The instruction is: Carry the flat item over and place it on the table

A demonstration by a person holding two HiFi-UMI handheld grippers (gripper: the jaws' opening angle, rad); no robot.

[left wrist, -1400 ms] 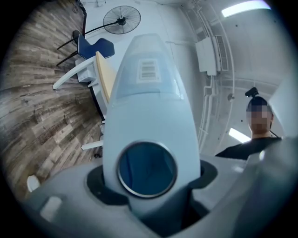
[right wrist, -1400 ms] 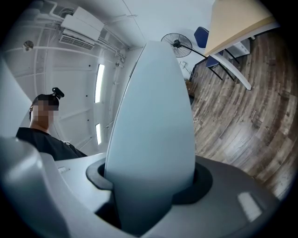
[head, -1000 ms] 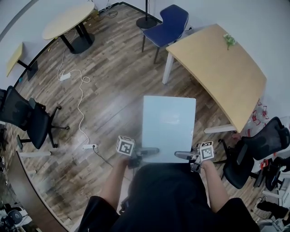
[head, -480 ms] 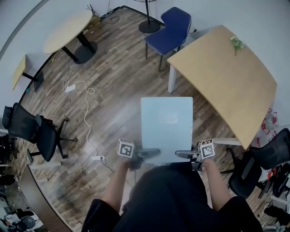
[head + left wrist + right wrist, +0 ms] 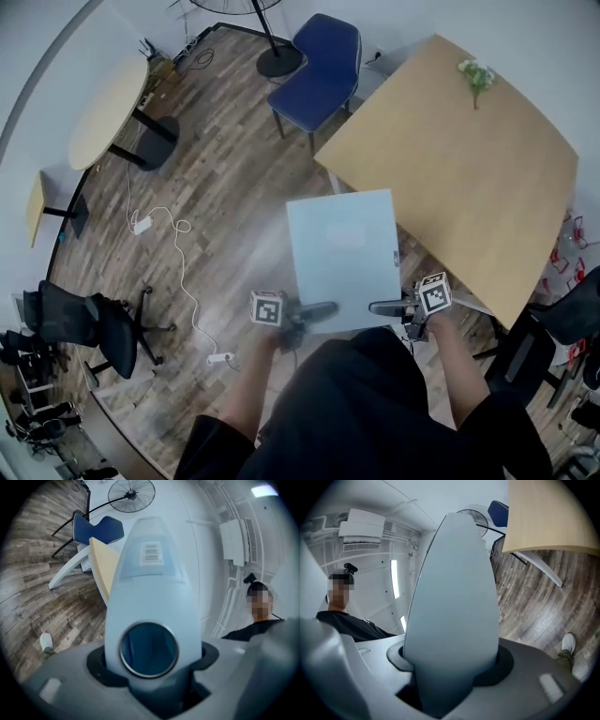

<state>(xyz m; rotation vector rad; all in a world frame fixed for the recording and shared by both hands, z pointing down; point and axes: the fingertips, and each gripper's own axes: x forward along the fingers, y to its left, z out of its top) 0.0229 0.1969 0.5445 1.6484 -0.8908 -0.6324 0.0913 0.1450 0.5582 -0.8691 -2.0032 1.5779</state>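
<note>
My left gripper (image 5: 317, 310) and right gripper (image 5: 385, 307) both squeeze folder (image 5: 345, 251). Table (image 5: 473, 183) close, far right. I must hold folder flat, grip tight, put far edge on table first.

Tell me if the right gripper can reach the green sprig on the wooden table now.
Probably not. The right gripper is shut on the flat folder, which the left gripper also holds, and the sprig lies at the far end of the table.
</note>
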